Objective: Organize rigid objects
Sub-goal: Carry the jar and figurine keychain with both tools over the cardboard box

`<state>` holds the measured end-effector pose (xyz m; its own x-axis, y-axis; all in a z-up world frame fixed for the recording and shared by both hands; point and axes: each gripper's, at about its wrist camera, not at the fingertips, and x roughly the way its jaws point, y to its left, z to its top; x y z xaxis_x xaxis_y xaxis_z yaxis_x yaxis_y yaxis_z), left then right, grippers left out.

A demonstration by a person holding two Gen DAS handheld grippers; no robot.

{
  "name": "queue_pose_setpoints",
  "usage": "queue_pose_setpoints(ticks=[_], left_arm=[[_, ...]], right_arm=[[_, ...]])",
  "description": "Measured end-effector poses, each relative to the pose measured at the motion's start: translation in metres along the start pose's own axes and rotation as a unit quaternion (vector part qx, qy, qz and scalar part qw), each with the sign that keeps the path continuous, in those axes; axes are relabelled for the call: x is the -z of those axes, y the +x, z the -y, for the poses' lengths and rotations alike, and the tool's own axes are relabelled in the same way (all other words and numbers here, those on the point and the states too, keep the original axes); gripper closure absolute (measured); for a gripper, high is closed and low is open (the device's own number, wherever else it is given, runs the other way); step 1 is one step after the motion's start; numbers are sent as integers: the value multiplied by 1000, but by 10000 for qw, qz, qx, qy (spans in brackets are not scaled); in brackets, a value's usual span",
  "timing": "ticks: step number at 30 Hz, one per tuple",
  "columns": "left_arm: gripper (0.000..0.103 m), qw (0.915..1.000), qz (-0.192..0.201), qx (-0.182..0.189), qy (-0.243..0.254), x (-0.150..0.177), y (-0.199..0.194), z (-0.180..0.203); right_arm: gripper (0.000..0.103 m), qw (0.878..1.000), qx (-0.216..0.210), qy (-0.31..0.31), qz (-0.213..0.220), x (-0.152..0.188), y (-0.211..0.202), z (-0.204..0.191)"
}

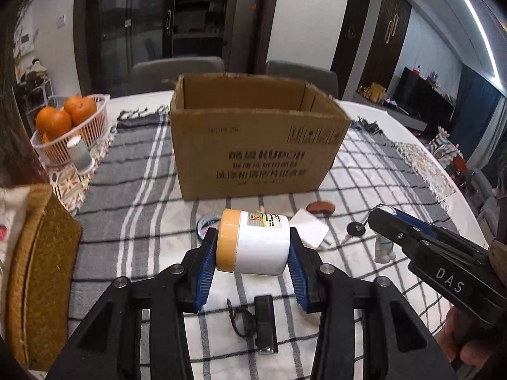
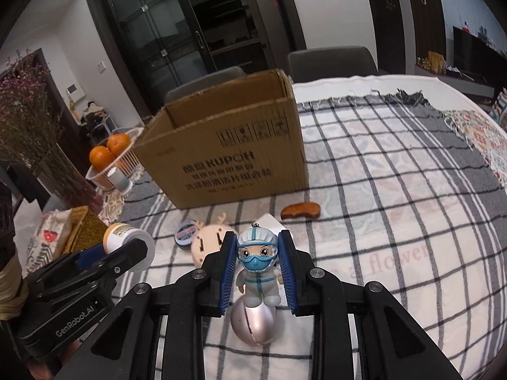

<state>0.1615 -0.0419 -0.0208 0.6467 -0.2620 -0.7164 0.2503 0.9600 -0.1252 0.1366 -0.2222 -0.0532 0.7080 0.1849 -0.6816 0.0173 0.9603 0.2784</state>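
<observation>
Pads of the left gripper clamp a white jar end to end, one on its yellow lid, the other on its base; jar lies sideways, clear of the cloth. Judged rigid, light and smooth-walled, so grip across the flat ends should resist slip better than the curved wall. Right gripper stands narrow around an astronaut figurine; contact cannot be confirmed. Figurine looks like hard plastic, light; hold at torso, not the keyring loop. Beyond both sets of fingers stands the open cardboard box. Left view alone shows a black clip below its fingers and a key to their right; right view alone shows a silver ball under the figurine and a round tin ahead-left
</observation>
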Motion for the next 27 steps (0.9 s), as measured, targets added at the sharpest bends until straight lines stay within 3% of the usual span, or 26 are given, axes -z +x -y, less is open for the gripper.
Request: queue_pose_setpoints(ticks=[14,27], left_arm=[[62,9975,624,176,281,-65,-23,1],[62,9976,617,249,204,-116,-12,-8]], right_arm=[[75,9971,-402,-18,653,-53,-16,-20],[75,9947,-518,-101,884,-106,-12,-32]])
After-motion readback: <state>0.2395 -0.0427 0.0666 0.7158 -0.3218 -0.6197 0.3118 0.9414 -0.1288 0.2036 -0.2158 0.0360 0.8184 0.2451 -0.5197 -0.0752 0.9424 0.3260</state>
